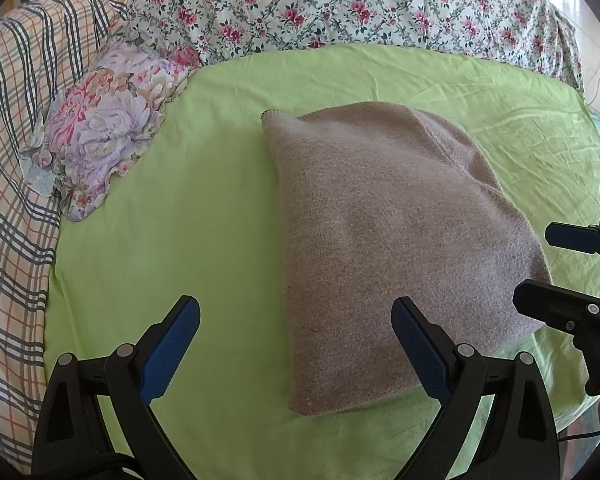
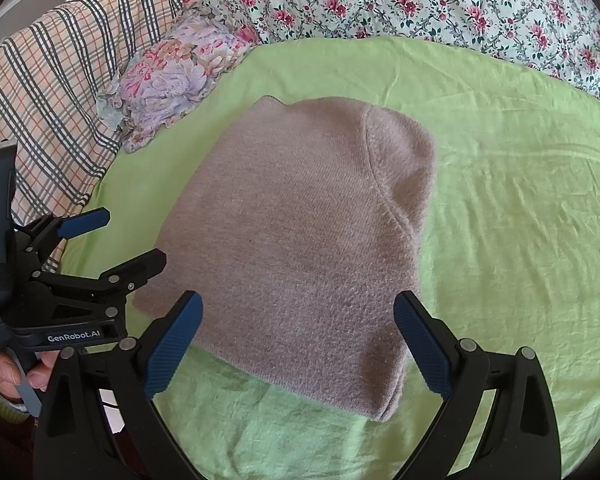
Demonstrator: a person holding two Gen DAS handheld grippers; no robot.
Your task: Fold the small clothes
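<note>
A taupe knitted garment lies folded into a compact block on the green sheet; it also shows in the right wrist view. My left gripper is open and empty, hovering over the garment's near left edge. It shows at the left of the right wrist view. My right gripper is open and empty over the garment's near edge. It shows at the right of the left wrist view.
A floral pillow lies at the sheet's left edge. A plaid quilt lies further left and a flowered quilt lies behind. The green sheet stretches out to the right of the garment.
</note>
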